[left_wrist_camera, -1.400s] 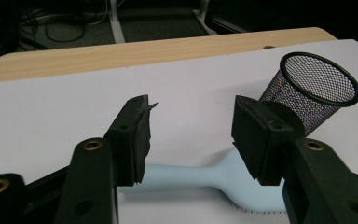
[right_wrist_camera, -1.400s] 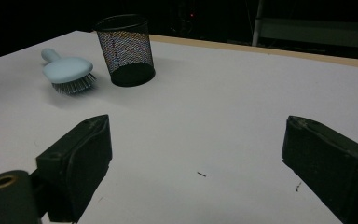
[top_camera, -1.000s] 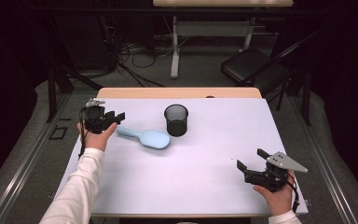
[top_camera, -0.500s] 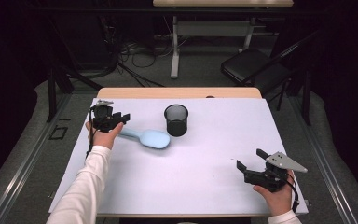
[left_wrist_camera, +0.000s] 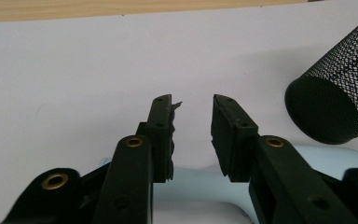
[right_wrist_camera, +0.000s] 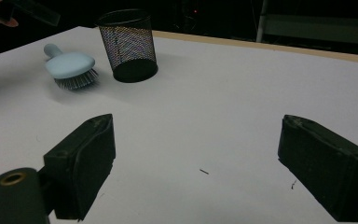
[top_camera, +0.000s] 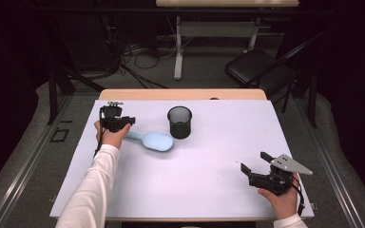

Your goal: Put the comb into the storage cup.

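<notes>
- Hairbrush: one, light blue, lying on the white table, bristles down w/ handle pointing toward the table's left side. It sits just left of the mesh cup.
- Count: we see 1 brush, 1 black mesh cup (upright), 2 grippers, 1 table; a dark folding chair stands on the floor beyond the table's far edge.
- Vs 1.0 s ago: left gripper has moved right & fwd, from off the handle end to right over the handle. Brush & cup haven't shifted. Right gripper is in the same spot near the table's front right corner.
- Left gripper fingers: partly apart, a moderate gap btw the pads. In the left gripper view the blue handle runs across below the gap, one pad each side. They're not clamped on it; we can't tell if a pad touches it.
- Right gripper fingers: spread wide, holding nothing, only bare table btw them. Brush & cup show well apart from it, across the table.
</notes>
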Demonstrator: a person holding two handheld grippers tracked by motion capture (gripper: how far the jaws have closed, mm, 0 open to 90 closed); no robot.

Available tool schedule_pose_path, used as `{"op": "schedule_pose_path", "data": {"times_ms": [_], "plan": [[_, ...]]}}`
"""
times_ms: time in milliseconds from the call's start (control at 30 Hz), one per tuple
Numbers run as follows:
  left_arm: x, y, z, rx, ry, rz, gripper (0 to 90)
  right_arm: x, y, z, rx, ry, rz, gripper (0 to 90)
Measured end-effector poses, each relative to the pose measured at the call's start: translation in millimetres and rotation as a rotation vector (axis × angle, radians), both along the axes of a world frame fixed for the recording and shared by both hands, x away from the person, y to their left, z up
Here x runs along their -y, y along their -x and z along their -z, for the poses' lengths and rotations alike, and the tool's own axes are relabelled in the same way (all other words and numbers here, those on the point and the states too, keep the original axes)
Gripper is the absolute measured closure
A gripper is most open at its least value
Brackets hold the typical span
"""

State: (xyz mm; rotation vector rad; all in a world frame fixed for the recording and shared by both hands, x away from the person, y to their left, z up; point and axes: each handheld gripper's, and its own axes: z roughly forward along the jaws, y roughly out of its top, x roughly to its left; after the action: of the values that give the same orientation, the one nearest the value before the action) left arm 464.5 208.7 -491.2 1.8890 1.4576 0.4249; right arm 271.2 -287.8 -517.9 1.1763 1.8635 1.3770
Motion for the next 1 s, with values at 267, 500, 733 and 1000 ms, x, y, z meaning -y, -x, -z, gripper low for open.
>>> {"op": "schedule_pose_path", "data": {"times_ms": [267,500,733,1000], "plan": [[7.4,-6.1,12.6,-0.049,-0.044,0.017,89.3,0.8,-0.5,0.8,-0.006,-0.003,-0.002,12.6],[8.3,-11.2,19.8,-0.075,-0.061,0.002,89.9,0.7,-1.0,1.2,-0.01,-0.002,-0.002,13.0],[9.7,-14.7,27.1,-0.09,-0.071,-0.004,89.9,0.9,-1.3,1.7,-0.015,-0.004,-0.005,14.0],[10.6,-18.5,34.2,-0.094,-0.076,-0.012,89.9,0.4,-1.7,2.5,-0.017,-0.013,-0.005,14.0]]}}
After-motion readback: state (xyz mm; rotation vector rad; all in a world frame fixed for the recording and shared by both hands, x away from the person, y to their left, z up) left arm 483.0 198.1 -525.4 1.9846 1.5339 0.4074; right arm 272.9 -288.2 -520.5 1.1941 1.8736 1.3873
